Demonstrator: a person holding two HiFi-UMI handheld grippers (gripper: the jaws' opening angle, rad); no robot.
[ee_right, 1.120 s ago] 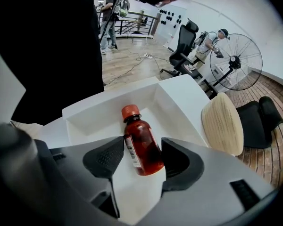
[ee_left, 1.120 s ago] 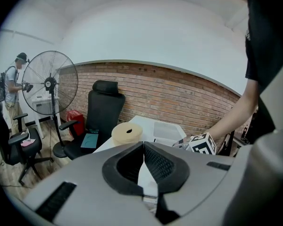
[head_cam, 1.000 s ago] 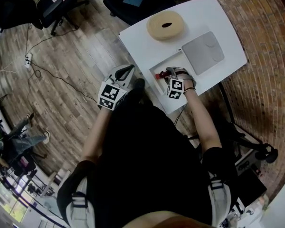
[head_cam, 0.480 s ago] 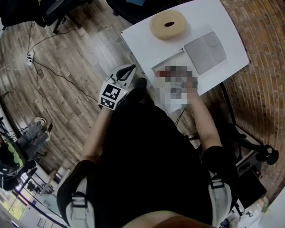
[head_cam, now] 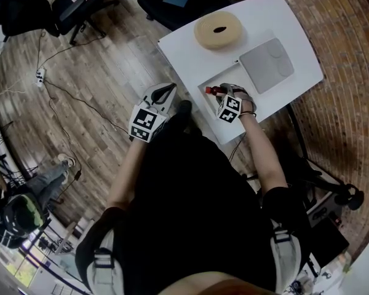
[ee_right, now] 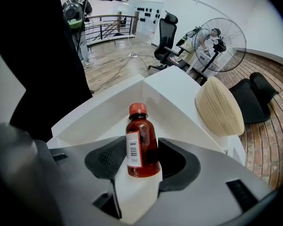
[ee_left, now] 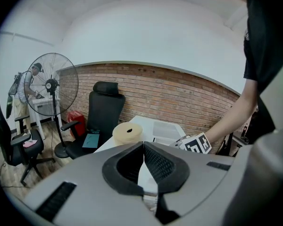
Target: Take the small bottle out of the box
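Hemmed by low white box [ee_right: 99,102] walls, open overhead, right gripper [ee_right: 142,161] fingers [ee_right: 106,161] just closing onto small bottle [ee_right: 141,140] inside the box – amber-red, red cap, barcode label; left gripper [ee_left: 143,147] pinched shut, empty, off edge of white surface [head_cam: 277,17]; wood floor [head_cam: 98,54], brick wall [ee_left: 179,98].
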